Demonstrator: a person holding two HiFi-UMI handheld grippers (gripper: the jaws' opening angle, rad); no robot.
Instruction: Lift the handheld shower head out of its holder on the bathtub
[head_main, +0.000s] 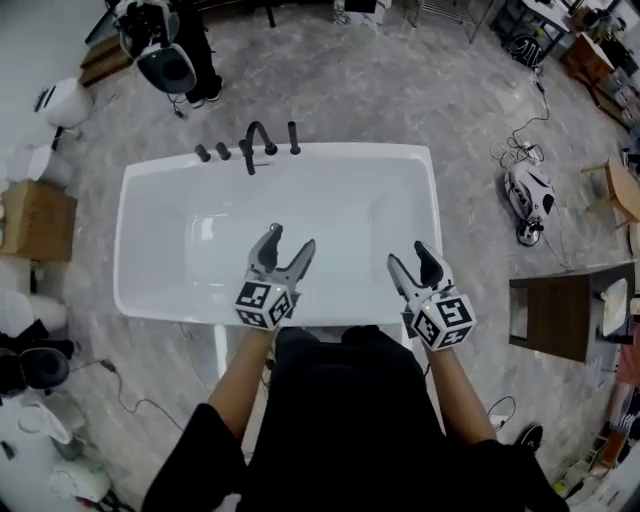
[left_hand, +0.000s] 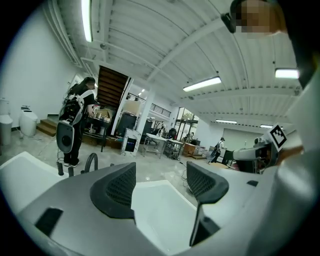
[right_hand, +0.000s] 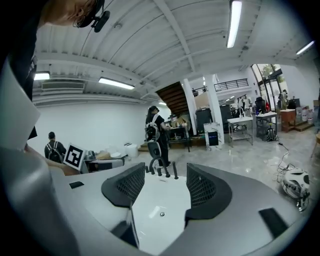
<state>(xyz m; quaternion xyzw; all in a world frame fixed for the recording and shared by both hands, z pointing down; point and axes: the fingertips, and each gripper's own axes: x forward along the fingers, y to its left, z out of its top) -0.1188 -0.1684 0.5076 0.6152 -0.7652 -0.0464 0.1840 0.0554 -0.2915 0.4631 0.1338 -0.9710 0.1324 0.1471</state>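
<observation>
Shower head (head_main: 293, 137) stands upright on the far bathtub (head_main: 360, 150) rim. Left gripper (head_main: 291, 238) and right gripper (head_main: 408, 255) are open and empty, well short of it. Recommend squaring on the handle and lifting vertically.

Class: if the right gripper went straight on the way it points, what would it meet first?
Right gripper points, jaws open, across the bathtub basin, which looks free. First in line, probably, are the black tap fittings on the far rim; depth is unclear.
</observation>
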